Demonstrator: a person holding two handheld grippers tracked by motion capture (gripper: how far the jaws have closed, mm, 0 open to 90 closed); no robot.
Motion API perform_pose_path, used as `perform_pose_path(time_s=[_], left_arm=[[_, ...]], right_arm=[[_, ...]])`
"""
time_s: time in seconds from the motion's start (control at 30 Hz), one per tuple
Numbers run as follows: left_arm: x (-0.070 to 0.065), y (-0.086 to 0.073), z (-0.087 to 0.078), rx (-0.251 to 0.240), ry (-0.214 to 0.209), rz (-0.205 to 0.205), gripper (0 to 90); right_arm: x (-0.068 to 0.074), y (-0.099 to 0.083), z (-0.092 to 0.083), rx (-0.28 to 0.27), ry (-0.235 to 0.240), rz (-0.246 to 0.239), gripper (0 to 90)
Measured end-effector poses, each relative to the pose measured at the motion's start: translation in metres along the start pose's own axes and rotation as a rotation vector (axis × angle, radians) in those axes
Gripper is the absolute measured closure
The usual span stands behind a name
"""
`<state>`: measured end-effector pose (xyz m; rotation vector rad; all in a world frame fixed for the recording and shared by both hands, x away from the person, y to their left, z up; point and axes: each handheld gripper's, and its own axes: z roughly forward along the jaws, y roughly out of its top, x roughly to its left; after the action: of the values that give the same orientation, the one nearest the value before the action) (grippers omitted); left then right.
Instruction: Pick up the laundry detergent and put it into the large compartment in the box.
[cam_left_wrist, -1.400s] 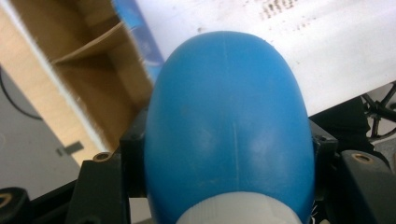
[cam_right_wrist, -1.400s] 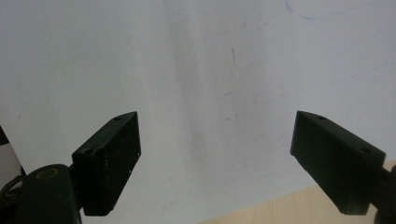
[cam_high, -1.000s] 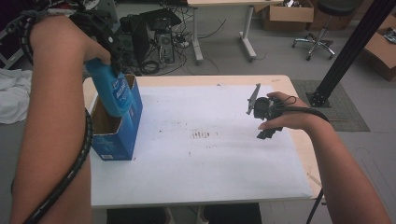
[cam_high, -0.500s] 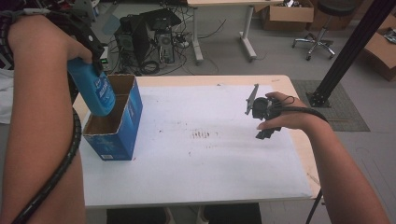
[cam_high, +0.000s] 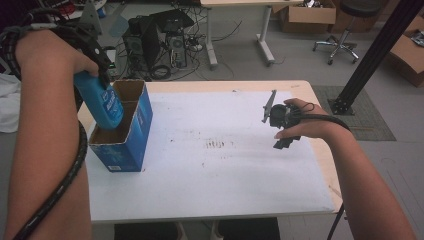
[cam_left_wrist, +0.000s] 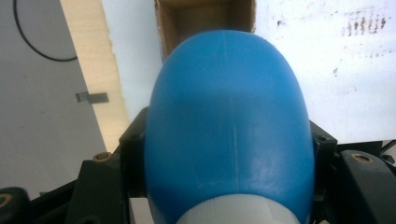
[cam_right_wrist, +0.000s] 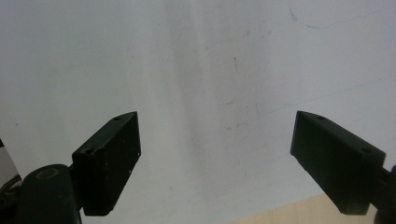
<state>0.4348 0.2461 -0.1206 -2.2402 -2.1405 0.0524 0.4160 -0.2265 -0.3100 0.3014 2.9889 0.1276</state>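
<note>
At the left edge of the counter (cam_high: 210, 195), the left gripper (cam_left_wrist: 224, 154) had its jaws clamped on a blue bottle (cam_high: 100, 102), one jaw pressed against each flank just above the white cap end. From the high view the bottle hung tilted, its lower end dipping into the open top of a blue cardboard box (cam_high: 125, 135); whether it touched the box's inner wall could not be told. The left gripper's body was mostly hidden behind the hand and forearm there, and the bottle's label was too blurred to read. In the left gripper view the bottle's rounded blue body covered most of the brown box opening (cam_left_wrist: 205, 18), so what the box held, if anything, stayed out of sight.

Across the white sheet, near the counter's right side, the right gripper (cam_right_wrist: 215, 158) hovered with its jaws spread wide apart, holding nothing, only the scuffed white surface between them. The right hand (cam_high: 305, 122) wrapped around that gripper, hiding much of it from above.

Beyond the counter, computer towers (cam_high: 155, 42) and cables sat on the floor.
</note>
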Motion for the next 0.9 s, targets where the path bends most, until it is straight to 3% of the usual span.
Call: perform_pose_path(time_s=[0.33,0.67,0.9], left_arm=[[0.003,0.006,0.034,0.019,0.001,0.017,38.4],[-0.001,0.013,0.077,0.066,-0.018,0.04,38.3],[-0.004,0.016,0.102,0.073,-0.014,0.043,38.3]], right_arm=[[0.0,0.0,-0.001,0.001,-0.001,-0.002,16.2],[0.001,-0.002,-0.002,0.0,-0.004,0.0,16.3],[0.001,-0.004,0.0,-0.004,-0.004,0.003,16.2]])
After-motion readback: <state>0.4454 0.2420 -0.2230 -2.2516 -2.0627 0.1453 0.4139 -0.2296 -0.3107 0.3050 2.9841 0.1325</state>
